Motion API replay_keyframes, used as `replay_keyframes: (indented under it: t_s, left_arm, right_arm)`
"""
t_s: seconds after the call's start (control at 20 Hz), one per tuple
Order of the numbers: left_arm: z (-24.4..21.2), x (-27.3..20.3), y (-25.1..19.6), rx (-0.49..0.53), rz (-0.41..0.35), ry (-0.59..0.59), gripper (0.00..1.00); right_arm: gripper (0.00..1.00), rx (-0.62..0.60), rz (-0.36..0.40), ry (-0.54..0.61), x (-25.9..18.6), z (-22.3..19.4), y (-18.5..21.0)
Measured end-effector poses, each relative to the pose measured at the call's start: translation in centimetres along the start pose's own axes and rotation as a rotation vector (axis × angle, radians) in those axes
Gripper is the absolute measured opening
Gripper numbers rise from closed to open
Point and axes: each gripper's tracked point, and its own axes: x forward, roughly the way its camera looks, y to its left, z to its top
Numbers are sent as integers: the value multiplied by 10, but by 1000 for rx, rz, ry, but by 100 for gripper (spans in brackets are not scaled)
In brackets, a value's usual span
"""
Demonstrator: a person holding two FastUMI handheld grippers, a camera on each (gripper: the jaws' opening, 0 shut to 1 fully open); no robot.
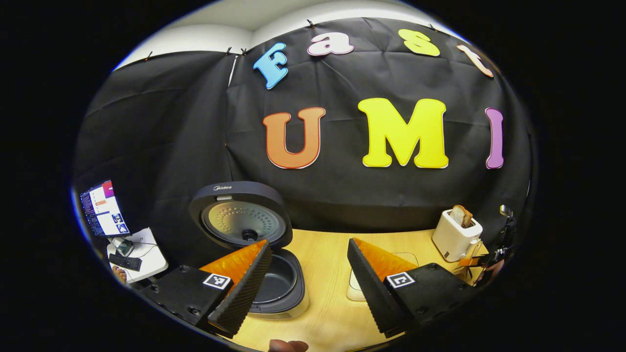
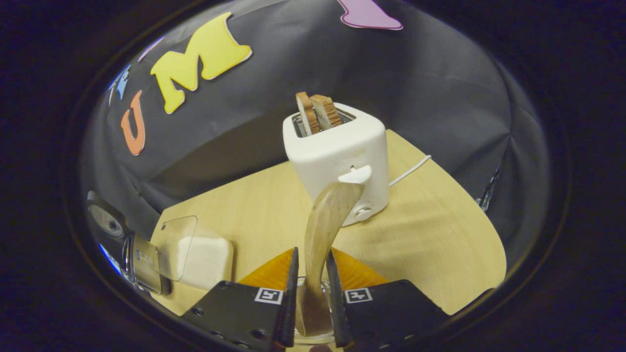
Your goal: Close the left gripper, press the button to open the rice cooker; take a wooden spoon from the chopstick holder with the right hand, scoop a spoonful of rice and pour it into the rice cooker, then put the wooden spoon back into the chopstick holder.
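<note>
The dark rice cooker (image 1: 286, 300) stands open at the table's left, its lid (image 1: 239, 220) raised and the inner pot bare. My left gripper (image 1: 309, 244) hangs open over the table just right of the cooker, nothing between its fingers. My right gripper (image 2: 312, 254) is shut on the handle of the wooden spoon (image 2: 327, 215), which stands upright with its bowl up. The spoon's lower end sits in a clear glass holder (image 2: 313, 337) below the fingers. A white rice box (image 2: 203, 256) with a raised clear lid (image 2: 171, 244) lies to the left, beside the cooker (image 2: 105, 220).
A white toaster (image 2: 342, 156) with two slices of bread stands right behind the spoon, its cord trailing to the right; it also stands at the table's right (image 1: 455, 234). A side desk with a monitor (image 1: 102, 210) and keyboard is at far left.
</note>
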Motion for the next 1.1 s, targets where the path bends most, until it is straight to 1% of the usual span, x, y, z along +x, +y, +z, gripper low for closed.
replay_keyframes:
  t_s: [0.05, 0.1, 0.15, 0.2, 0.25, 0.45, 0.55, 0.75, 0.9, 1.0, 1.1]
  left_arm:
    - [0, -1, 0, -1, -1, 2, 99]
    - [-1, -2, 0, -2, 0, 3, 99]
    - [-1, -2, 0, -2, 2, 3, 99]
    - [-1, -2, 1, -4, 5, 0, 99]
    - [-1, -3, 3, -4, 6, -3, 99]
    - [-1, -3, 1, -17, -1, -9, 99]
    - [-4, -3, 1, -29, -6, -4, 99]
    - [-1, -2, 7, -44, -9, -22, 99]
    - [-1, -2, 11, -72, -14, -36, 99]
    - [-5, -2, 16, -96, -16, -39, 99]
    - [-8, -3, 27, -118, -14, -37, 99]
  right_arm:
    - [30, 6, 0, -4, -13, 1, -1]
    - [20, 14, 0, -4, 1, 3, -1]
    - [10, 10, 10, -2, -1, 2, 0]
    - [10, 10, 14, -8, -5, 4, 1]
    - [5, 12, 23, -16, -8, 6, 1]
    - [5, -12, 47, -63, -27, 17, 8]
    - [5, -24, 34, -82, -37, 23, 10]
    - [5, -87, 1, -176, -66, 48, 19]
    - [5, -159, 0, -219, -83, 65, 38]
    - [5, -199, 7, -246, -94, 75, 55]
    - [5, -240, 13, -265, -99, 82, 81]
